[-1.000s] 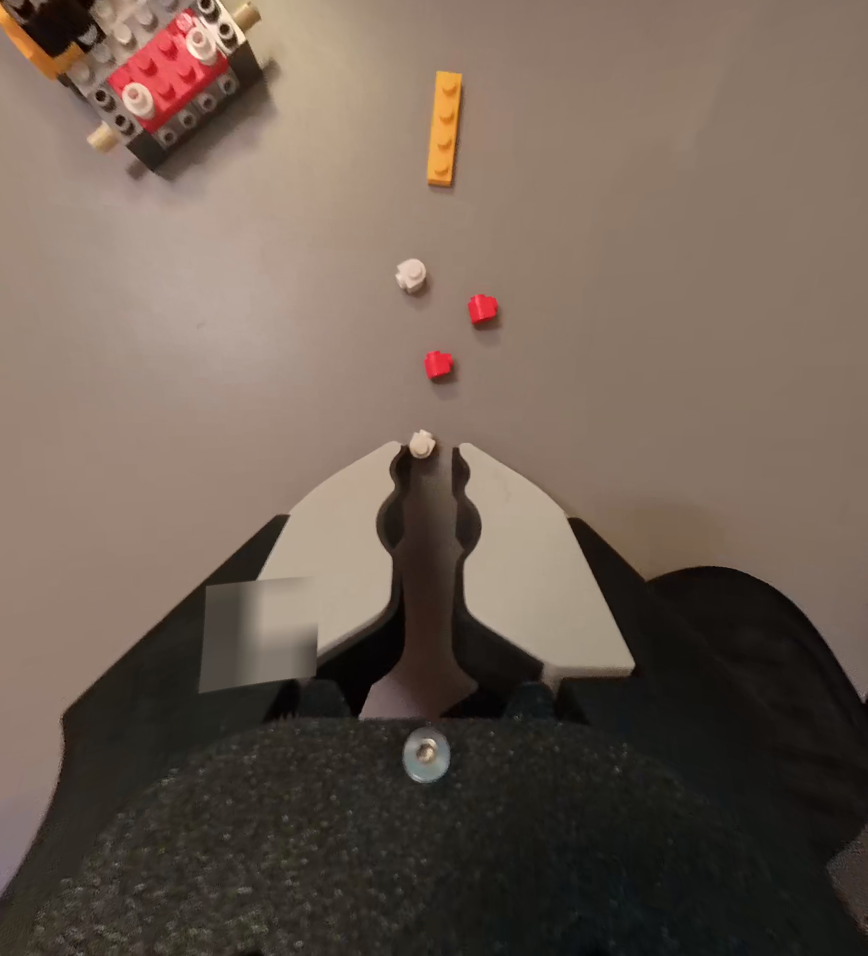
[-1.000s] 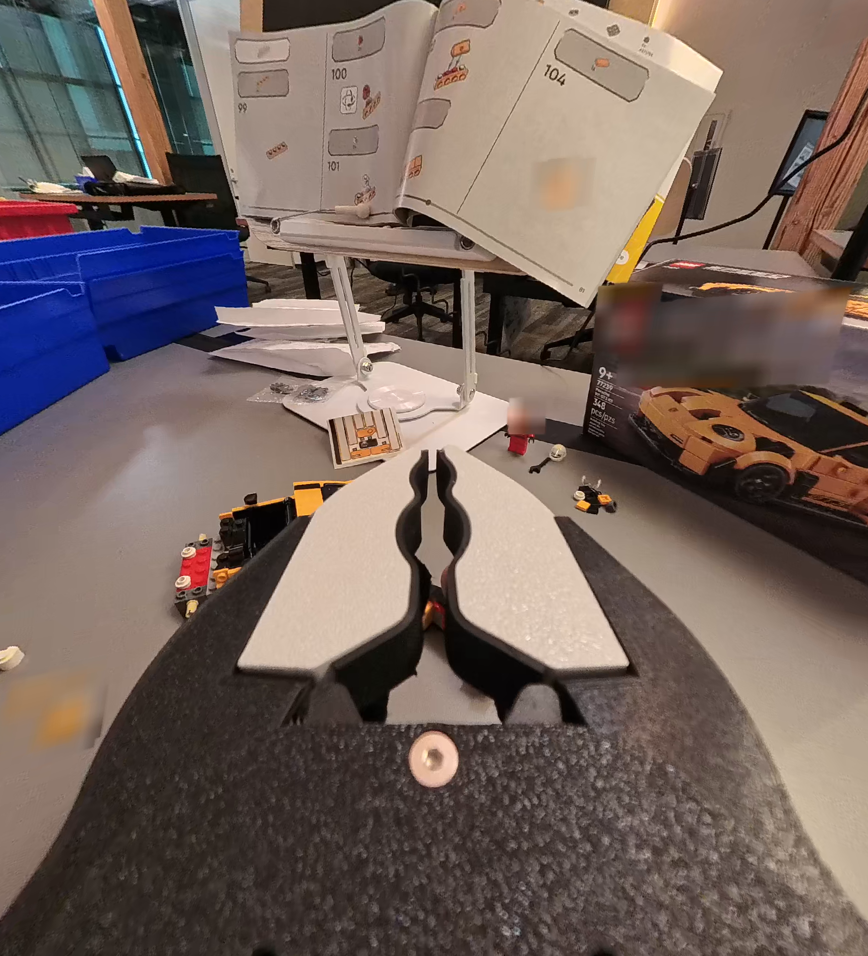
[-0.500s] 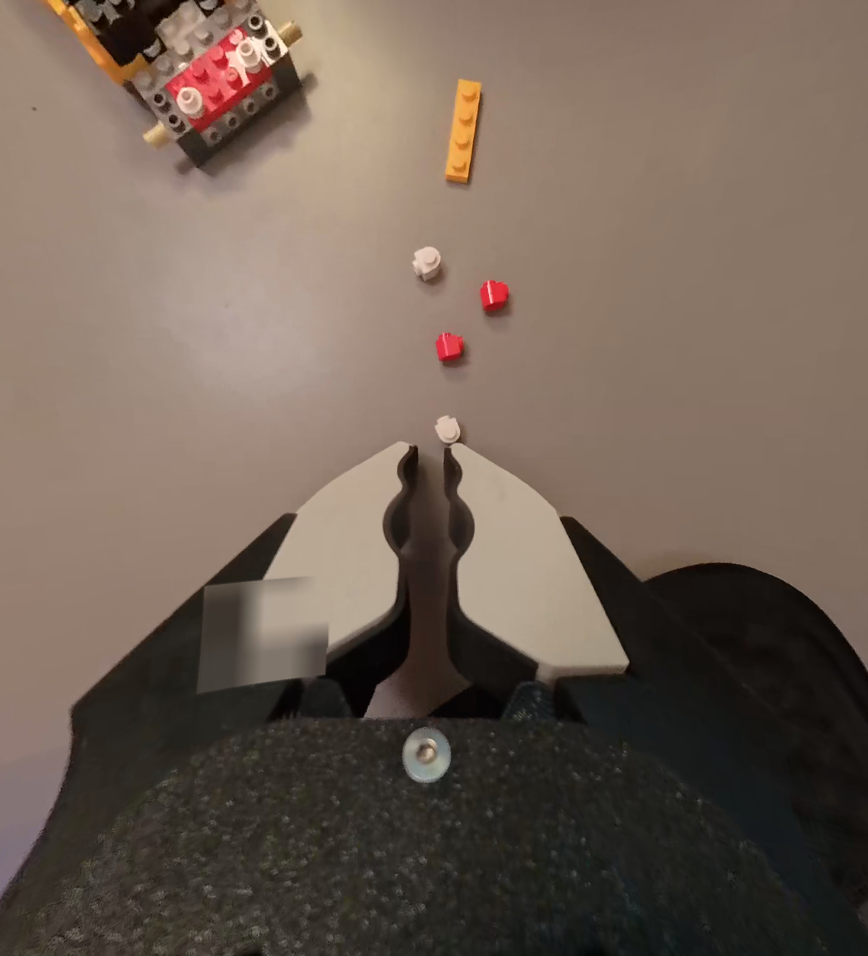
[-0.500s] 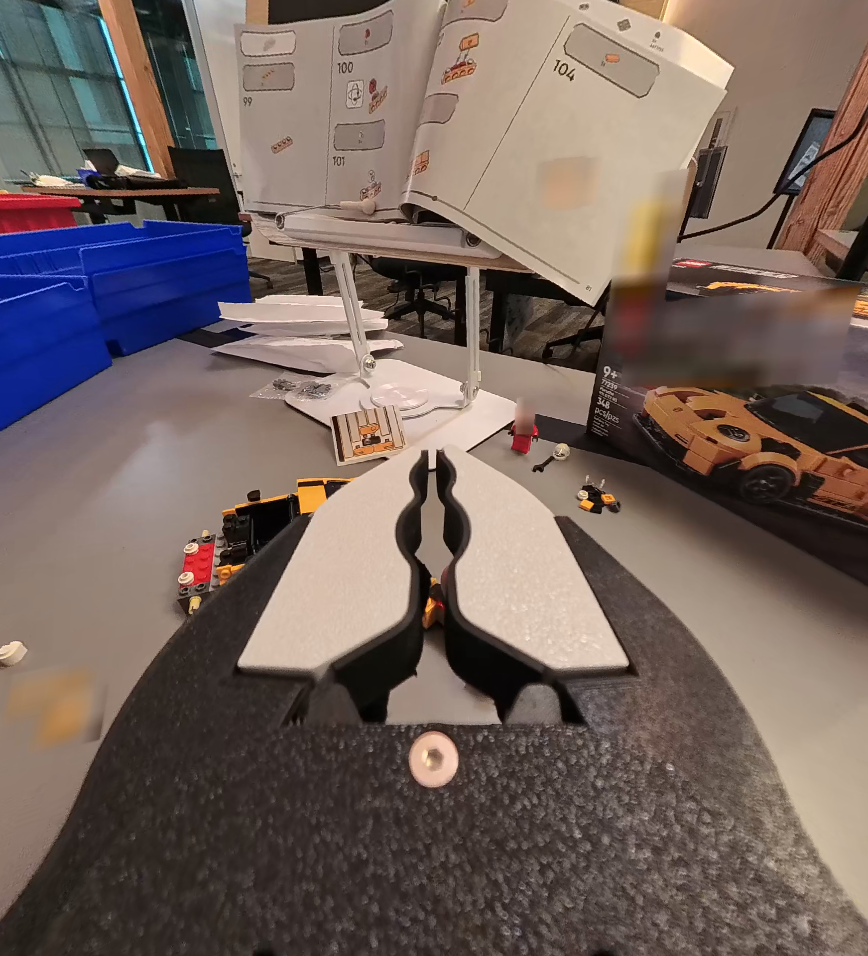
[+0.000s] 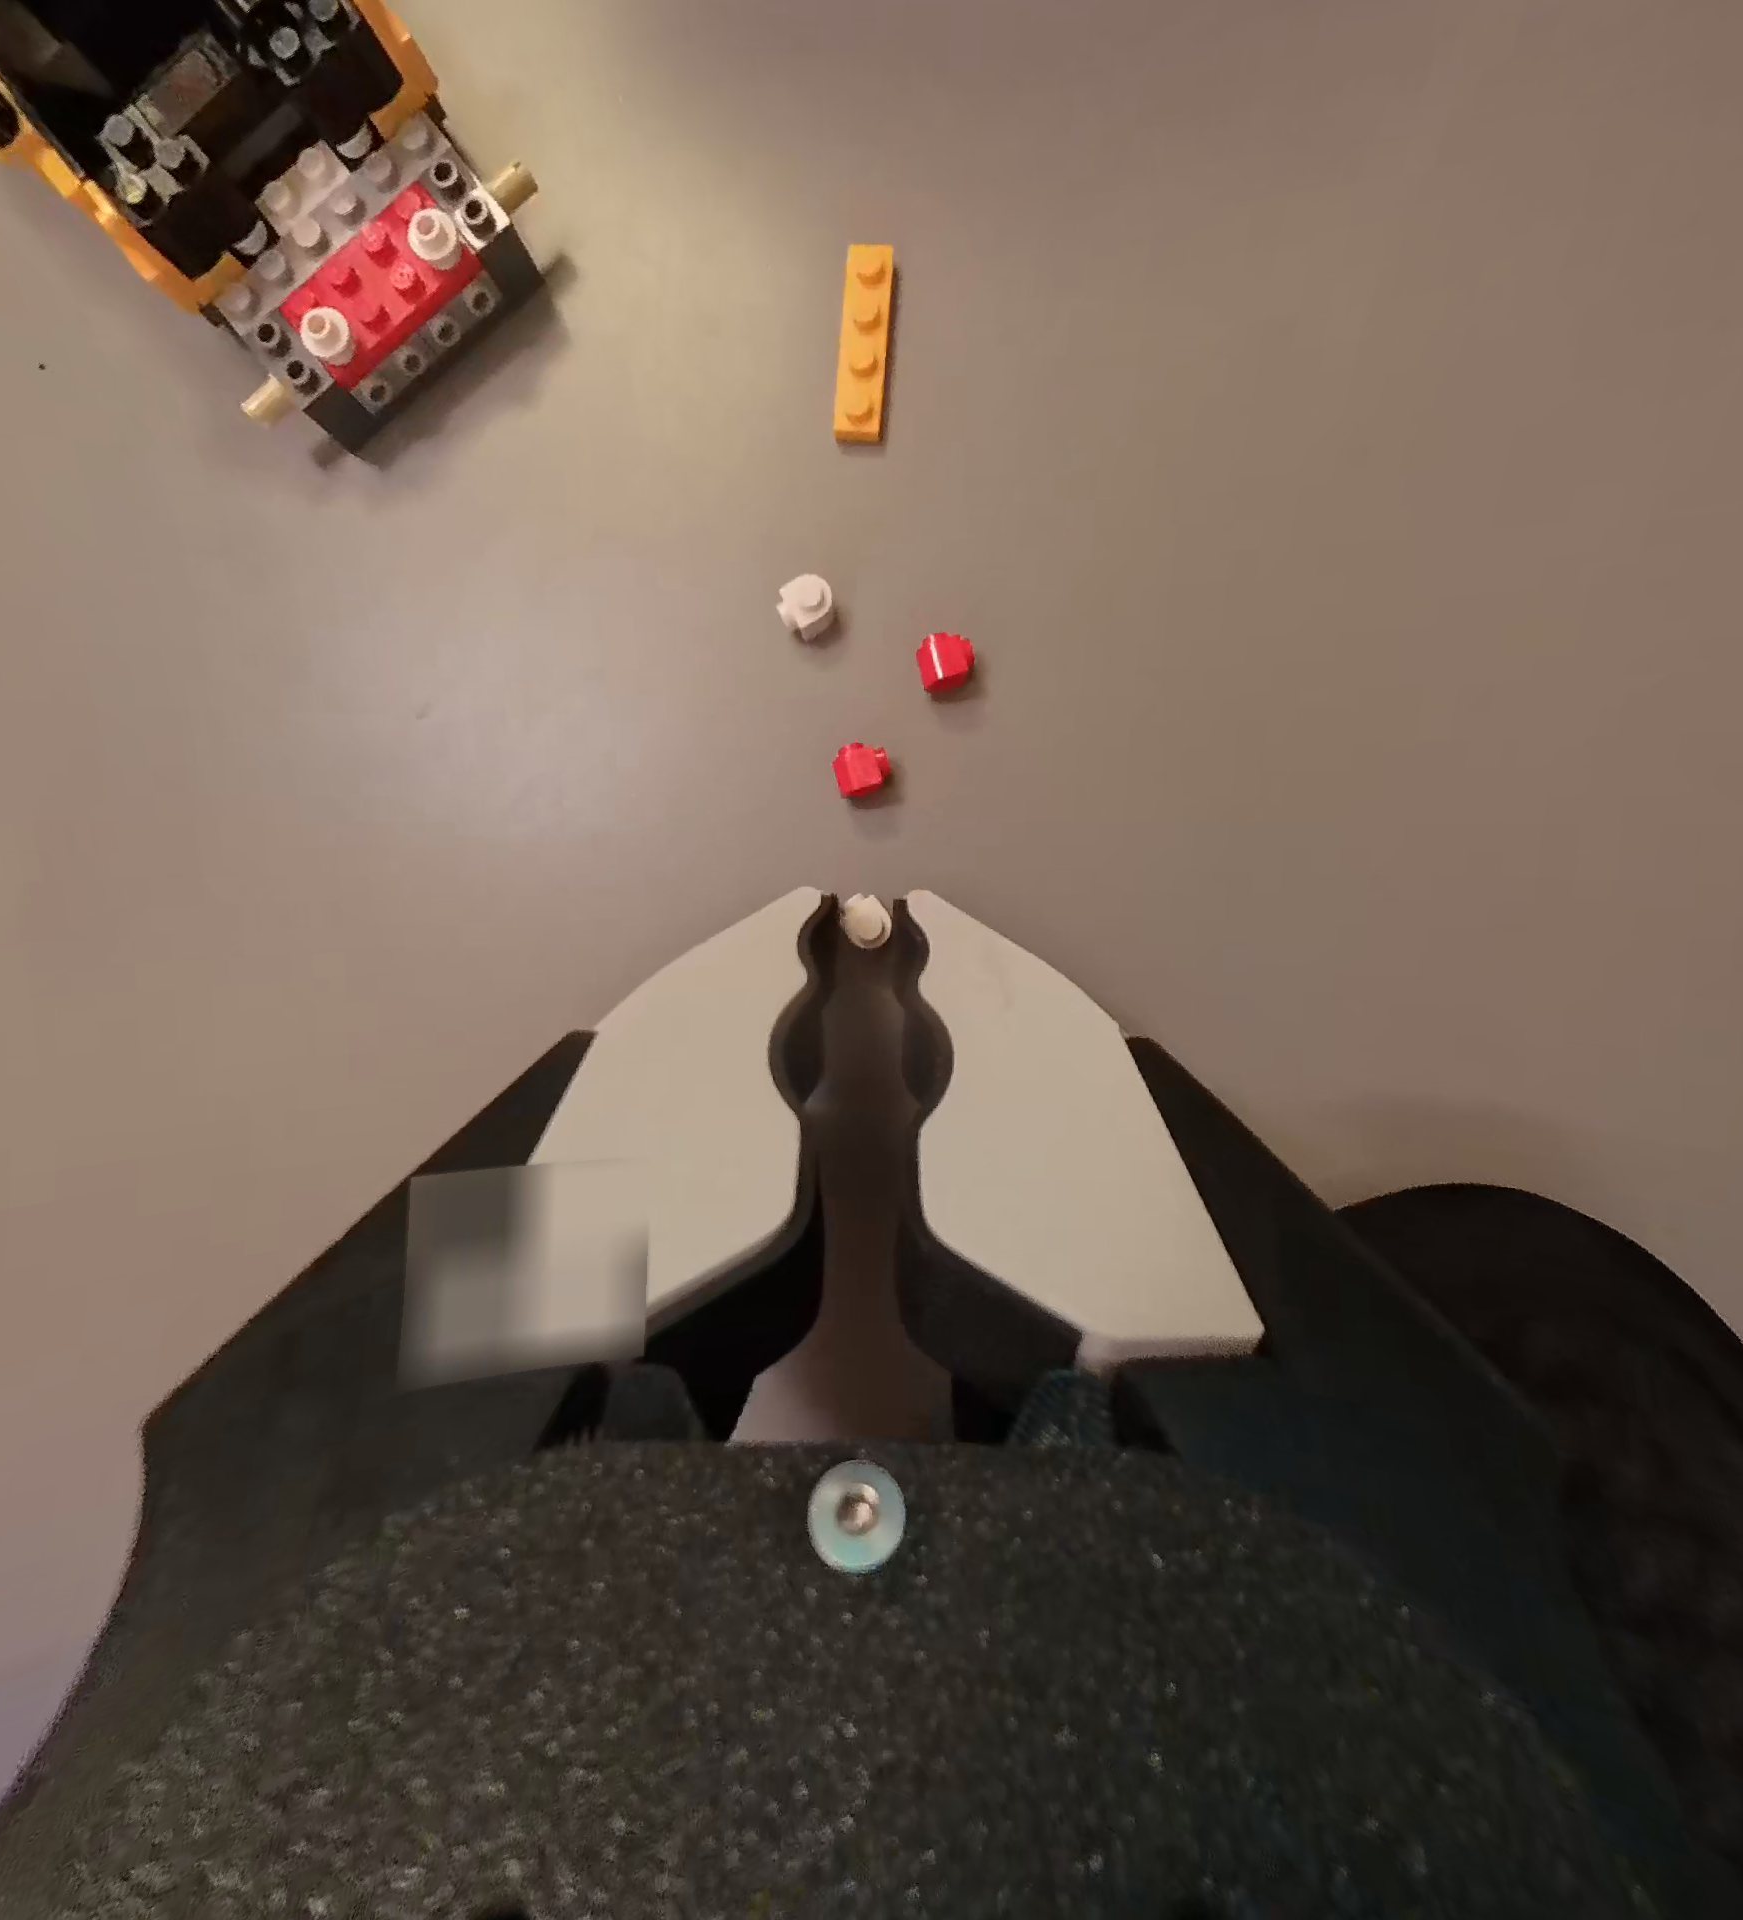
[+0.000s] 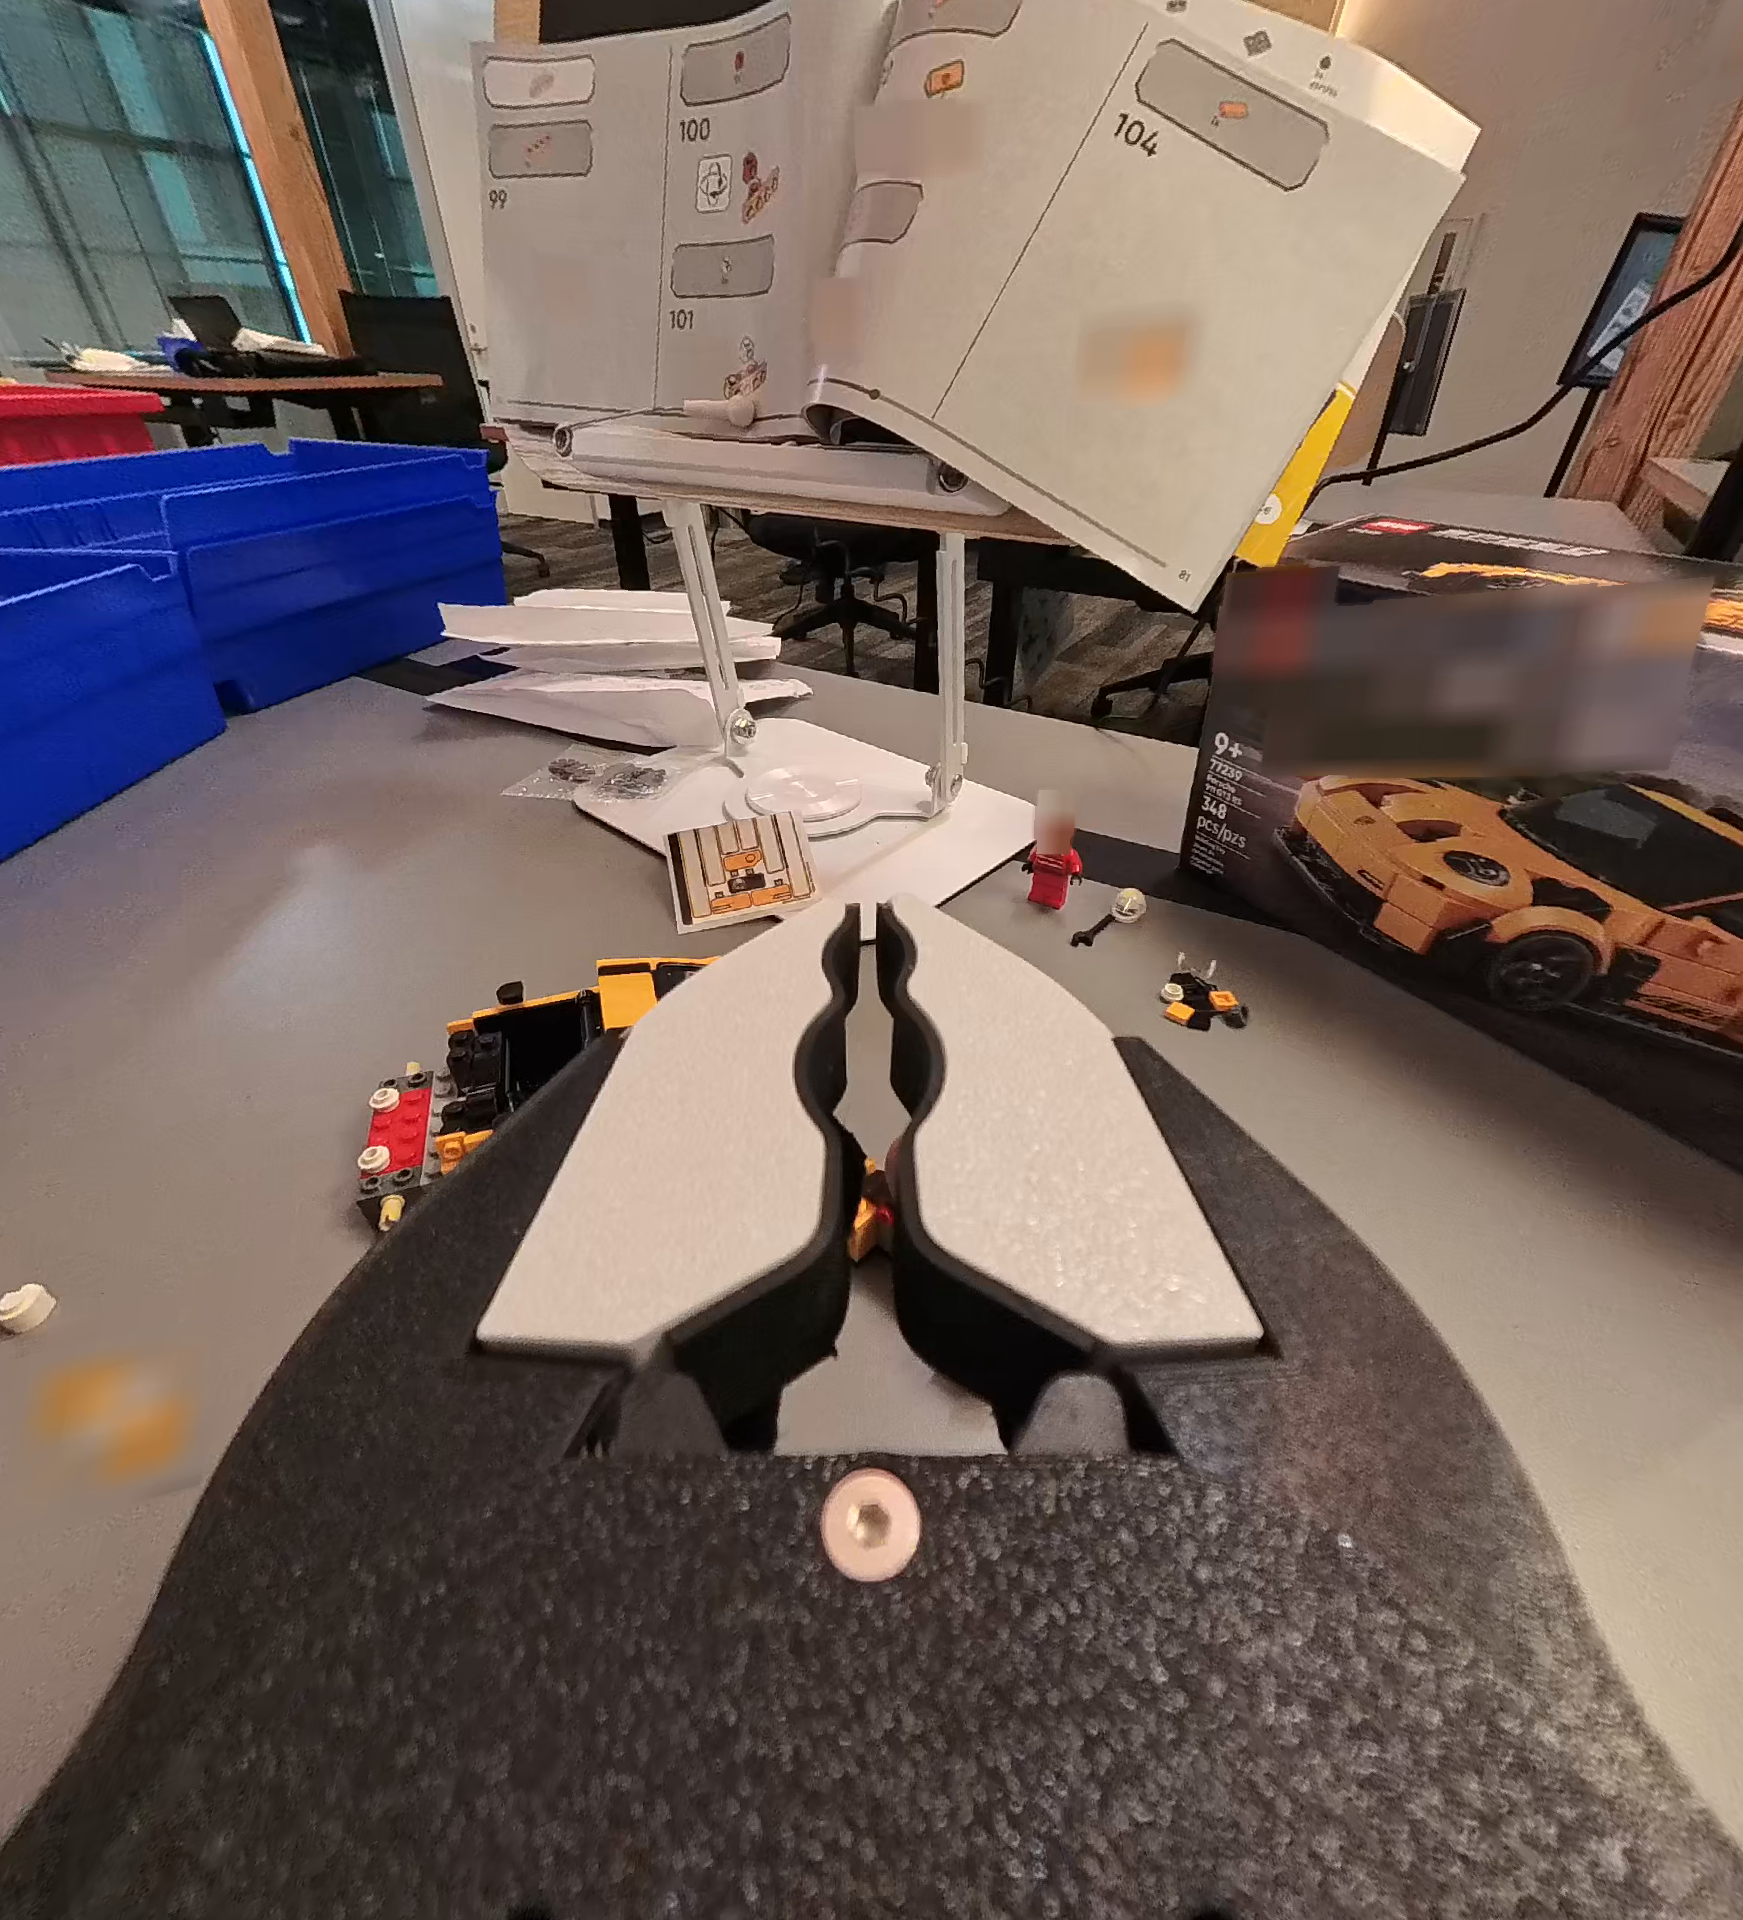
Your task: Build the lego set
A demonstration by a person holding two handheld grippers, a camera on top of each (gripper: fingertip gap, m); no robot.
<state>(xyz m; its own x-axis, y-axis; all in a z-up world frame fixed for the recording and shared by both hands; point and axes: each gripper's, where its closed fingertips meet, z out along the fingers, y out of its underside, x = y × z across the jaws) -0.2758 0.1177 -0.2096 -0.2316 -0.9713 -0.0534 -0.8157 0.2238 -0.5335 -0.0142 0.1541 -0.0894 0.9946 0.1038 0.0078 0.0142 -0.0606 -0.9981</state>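
On the grey surface (image 5: 1366, 623) the half-built car (image 5: 254, 208), orange and black with a red plate on top, lies at the far left. An orange strip plate (image 5: 865, 343) lies well ahead of the left claw (image 5: 864, 906), with a white round stud (image 5: 806, 606) and two red studs (image 5: 947, 661) (image 5: 861, 770) between. Nothing blocks the path. The left claw stands narrowly open, a small white round piece (image 5: 864, 923) between its tips; whether the fingers press it cannot be told. The right claw (image 6: 868, 914) is nearly closed and empty at the tips, above the car (image 6: 493, 1060). Beyond stand a booklet on a stand (image 6: 950, 260), blue bins (image 6: 223, 582), a red minifigure (image 6: 1054, 873) and the set's box (image 6: 1532, 862).
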